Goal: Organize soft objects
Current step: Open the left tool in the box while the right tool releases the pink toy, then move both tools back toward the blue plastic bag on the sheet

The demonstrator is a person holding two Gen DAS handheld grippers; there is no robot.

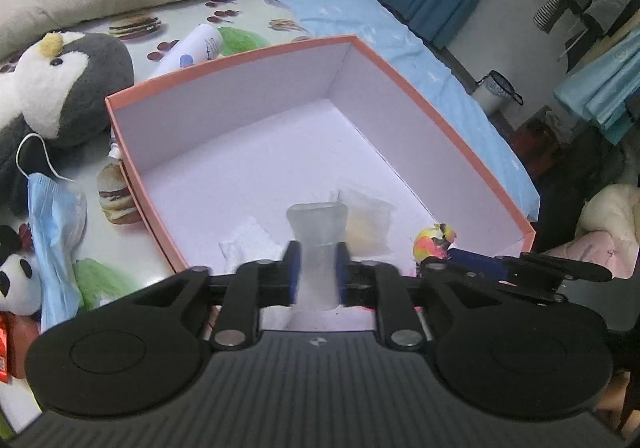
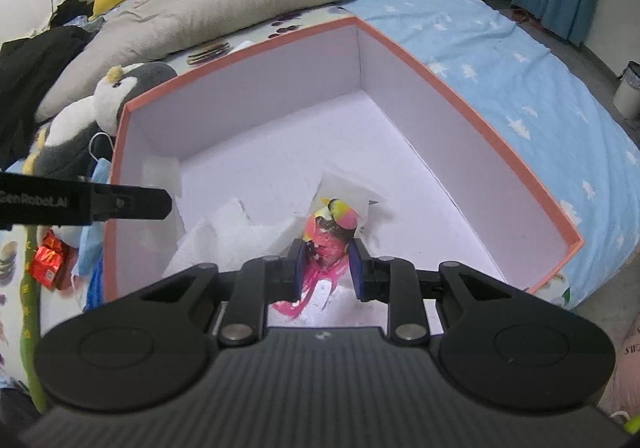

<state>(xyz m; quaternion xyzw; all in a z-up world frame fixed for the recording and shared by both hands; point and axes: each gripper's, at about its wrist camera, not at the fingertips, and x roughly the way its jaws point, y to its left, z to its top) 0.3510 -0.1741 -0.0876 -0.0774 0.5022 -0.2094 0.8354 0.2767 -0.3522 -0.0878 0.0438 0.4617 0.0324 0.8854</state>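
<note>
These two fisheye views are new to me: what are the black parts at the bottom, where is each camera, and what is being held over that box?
Each camera sits on a hand-held gripper, looking along its two fingers; the black parts are the gripper bodies. The left gripper has a cloudy translucent soft piece between its pads. The right gripper has a pink and yellow squishy toy. Both hang over an orange box on the bed, with white tissue inside. A plush penguin and blue face mask lie beside it.

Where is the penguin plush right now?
In the left wrist view the penguin plush lies on the bed left of the orange box, above the blue face mask.
</note>
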